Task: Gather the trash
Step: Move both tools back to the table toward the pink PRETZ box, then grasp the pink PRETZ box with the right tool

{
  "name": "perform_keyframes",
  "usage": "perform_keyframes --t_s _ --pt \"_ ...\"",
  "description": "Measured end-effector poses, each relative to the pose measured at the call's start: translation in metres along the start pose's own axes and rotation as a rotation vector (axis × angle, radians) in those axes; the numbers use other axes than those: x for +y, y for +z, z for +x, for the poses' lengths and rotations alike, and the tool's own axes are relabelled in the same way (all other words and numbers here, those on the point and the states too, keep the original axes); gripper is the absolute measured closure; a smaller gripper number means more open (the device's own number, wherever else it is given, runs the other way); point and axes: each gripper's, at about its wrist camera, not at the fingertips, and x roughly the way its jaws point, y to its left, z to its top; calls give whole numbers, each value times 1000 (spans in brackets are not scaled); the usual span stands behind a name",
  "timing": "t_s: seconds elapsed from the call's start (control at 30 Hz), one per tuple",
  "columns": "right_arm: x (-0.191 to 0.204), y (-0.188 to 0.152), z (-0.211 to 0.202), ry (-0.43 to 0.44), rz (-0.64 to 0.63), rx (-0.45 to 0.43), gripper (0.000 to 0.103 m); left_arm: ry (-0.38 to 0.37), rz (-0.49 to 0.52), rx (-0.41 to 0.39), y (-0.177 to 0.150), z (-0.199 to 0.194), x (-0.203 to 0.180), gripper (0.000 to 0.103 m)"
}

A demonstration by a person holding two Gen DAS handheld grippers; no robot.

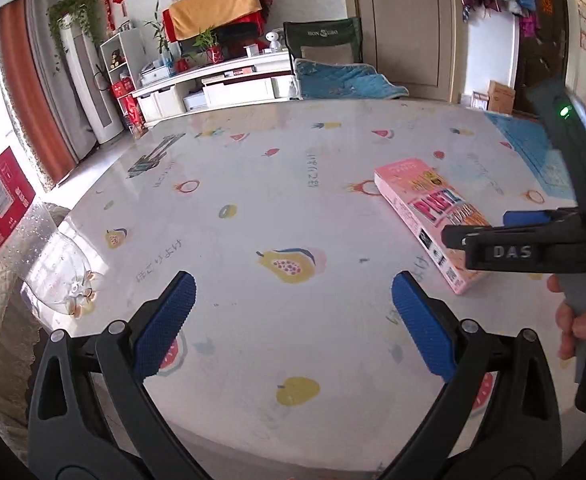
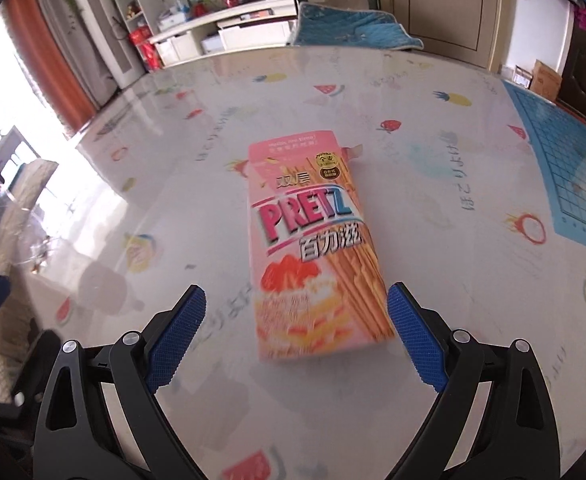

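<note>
Nothing looks collected yet: the snack box [image 2: 313, 248] lies flat on the tabletop [image 2: 433, 208], the right tool [image 2: 297, 336] spread wide at the box's near end, the left tool [image 1: 293, 320] wide and empty beside the box.

Left gripper [image 1: 293, 312]: jaws spread wide, blue pads [image 1: 165, 324] facing each other, nothing between them. Right gripper [image 2: 297, 328]: jaws likewise spread wide. At the right, a hand [image 1: 581, 320] grasps the right gripper's handle.
</note>
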Motion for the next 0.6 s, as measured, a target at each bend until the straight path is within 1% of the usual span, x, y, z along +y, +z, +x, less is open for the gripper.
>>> perform_keyframes --t_s 0.07,0.17,0.23,0.3,0.37,0.43,0.5,0.53,0.6 --pt "2 2 8 2 -15 6 12 -12 -26 6 -1 7 4 7" --pt "6 4 20 -39 -59 14 11 -59 -52 34 -1 19 5 7" --pt "9 4 22 -60 -83 -4 11 -110 -100 41 -3 25 9 7" --pt "13 3 26 -89 -121 -8 11 -107 -126 67 -7 33 12 7" --pt "17 2 30 -151 -172 -7 12 -93 -120 87 -10 39 12 7" --pt "12 2 34 -179 -168 -9 12 -70 -112 89 -12 39 13 7" --pt "1 1 47 -141 -121 57 11 -76 -127 81 -12 36 17 7" --pt "-6 0 47 -119 -73 40 10 -82 -138 83 -12 37 18 7" --pt "-9 0 48 -108 -72 25 9 -96 -168 89 -12 38 23 7"
